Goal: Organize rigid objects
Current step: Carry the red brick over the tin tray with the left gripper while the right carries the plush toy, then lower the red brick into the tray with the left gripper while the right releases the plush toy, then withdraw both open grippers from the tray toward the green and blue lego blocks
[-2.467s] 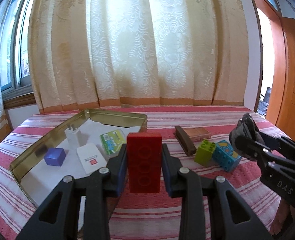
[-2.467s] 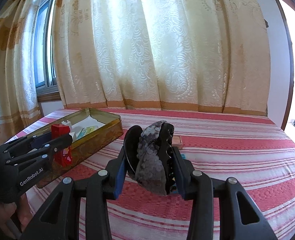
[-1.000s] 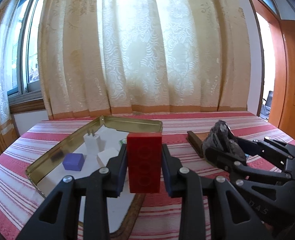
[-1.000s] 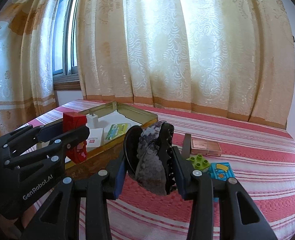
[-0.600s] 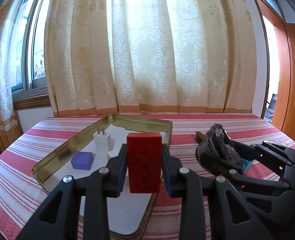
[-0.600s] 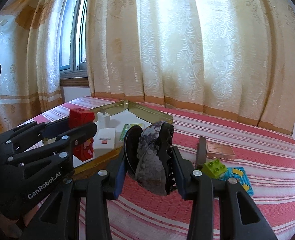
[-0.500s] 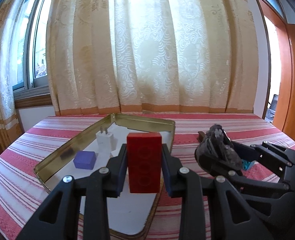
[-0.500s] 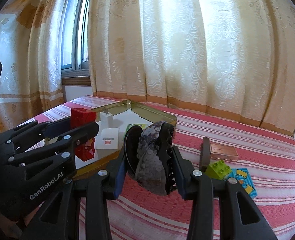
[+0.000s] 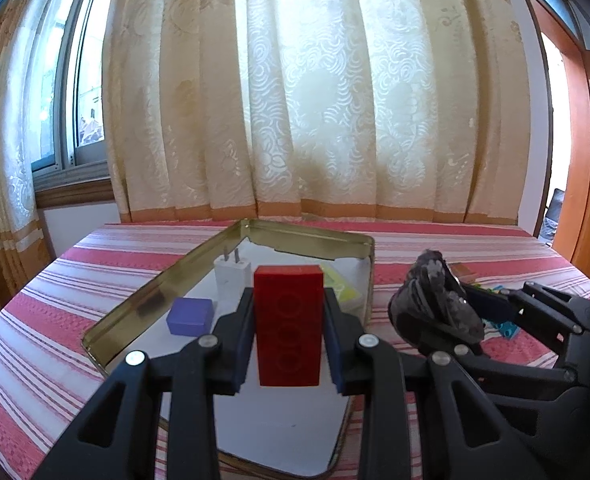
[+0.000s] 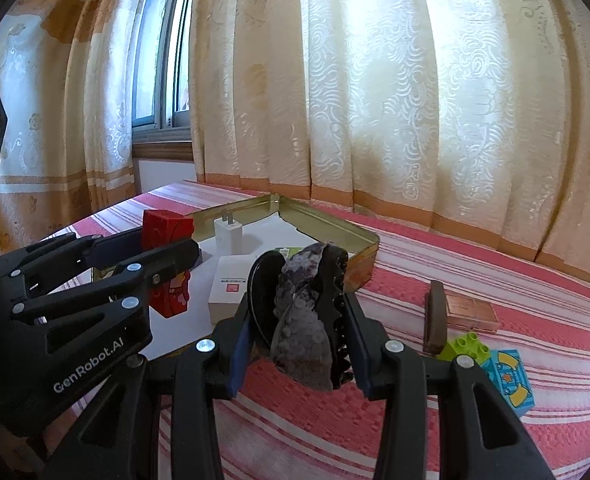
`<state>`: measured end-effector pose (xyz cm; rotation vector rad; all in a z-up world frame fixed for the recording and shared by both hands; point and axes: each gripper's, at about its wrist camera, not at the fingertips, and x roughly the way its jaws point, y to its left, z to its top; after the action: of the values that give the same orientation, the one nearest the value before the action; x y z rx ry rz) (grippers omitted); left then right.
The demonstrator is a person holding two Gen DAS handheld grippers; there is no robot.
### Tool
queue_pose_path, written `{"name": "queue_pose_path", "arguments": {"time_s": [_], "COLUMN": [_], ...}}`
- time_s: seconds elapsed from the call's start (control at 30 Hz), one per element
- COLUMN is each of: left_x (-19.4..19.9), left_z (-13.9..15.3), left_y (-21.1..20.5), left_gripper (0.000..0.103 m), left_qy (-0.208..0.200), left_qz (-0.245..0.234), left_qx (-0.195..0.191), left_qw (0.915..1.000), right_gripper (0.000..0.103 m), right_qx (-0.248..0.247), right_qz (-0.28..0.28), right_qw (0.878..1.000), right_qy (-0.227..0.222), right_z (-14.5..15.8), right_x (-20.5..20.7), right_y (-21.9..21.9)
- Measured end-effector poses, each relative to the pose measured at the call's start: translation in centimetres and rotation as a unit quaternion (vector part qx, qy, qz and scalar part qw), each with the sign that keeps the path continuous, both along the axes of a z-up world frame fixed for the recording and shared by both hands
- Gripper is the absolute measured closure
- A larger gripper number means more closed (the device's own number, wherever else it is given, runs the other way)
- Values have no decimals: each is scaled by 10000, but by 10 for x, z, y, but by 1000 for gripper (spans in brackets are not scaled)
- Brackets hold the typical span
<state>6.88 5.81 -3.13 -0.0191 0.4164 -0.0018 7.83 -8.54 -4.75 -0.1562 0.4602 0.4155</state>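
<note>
My left gripper (image 9: 288, 334) is shut on a red brick (image 9: 288, 324) and holds it upright above the near part of the gold tin tray (image 9: 143, 296). It also shows in the right wrist view (image 10: 163, 256) with the red brick (image 10: 166, 228). My right gripper (image 10: 299, 324) is shut on a dark grey hair claw clip (image 10: 303, 320), held above the striped cloth just right of the tray (image 10: 359, 236). The clip (image 9: 435, 300) shows at the right of the left wrist view.
In the tray lie a white plug charger (image 9: 232, 276), a purple cube (image 9: 190, 316), a white box (image 10: 229, 292) and a green packet (image 9: 341, 280). On the red striped cloth (image 10: 495, 260) at the right are a brown wooden box (image 10: 469, 312), a green brick (image 10: 465, 346) and a blue block (image 10: 509, 380).
Both grippers have moved left toward the tray while holding their objects. The left gripper with the red brick now hangs over the tray's near part.
</note>
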Motion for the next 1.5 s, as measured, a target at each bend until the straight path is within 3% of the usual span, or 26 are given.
{"name": "queue_pose_path", "arguments": {"time_s": [0.47, 0.77, 0.97, 1.13, 1.2, 1.37, 1.43, 1.5], "left_x": [20, 61, 75, 77, 75, 60, 53, 47], "left_z": [2, -2, -6, -7, -6, 2, 6, 12], "left_y": [25, 57, 63, 69, 71, 78, 73, 63], "left_gripper": [73, 73, 73, 70, 63, 20, 11, 9], "left_qy": [414, 1341, 1519, 1563, 1532, 1342, 1221, 1122], "left_qz": [66, -40, 86, 280, 382, 591, 573, 482], "left_qx": [107, -31, 132, 199, 221, 80, 49, 38], "left_qw": [9991, 9910, 9883, 9871, 9872, 9892, 9908, 9925], "right_gripper": [58, 59, 58, 51, 48, 34, 31, 31], "right_qx": [-91, 58, -13, 9, 6, 154, 262, 344], "right_qz": [297, 478, 571, 557, 522, 417, 346, 282], "right_qw": [9994, 9947, 9907, 9904, 9913, 9931, 9941, 9948], "right_qy": [169, 912, 1238, 1266, 1209, 1085, 995, 920], "right_z": [7, 4, -6, -8, -7, 3, 9, 15], "right_x": [20, 69, 92, 101, 100, 90, 83, 74], "right_y": [27, 49, 68, 73, 72, 55, 42, 27]}}
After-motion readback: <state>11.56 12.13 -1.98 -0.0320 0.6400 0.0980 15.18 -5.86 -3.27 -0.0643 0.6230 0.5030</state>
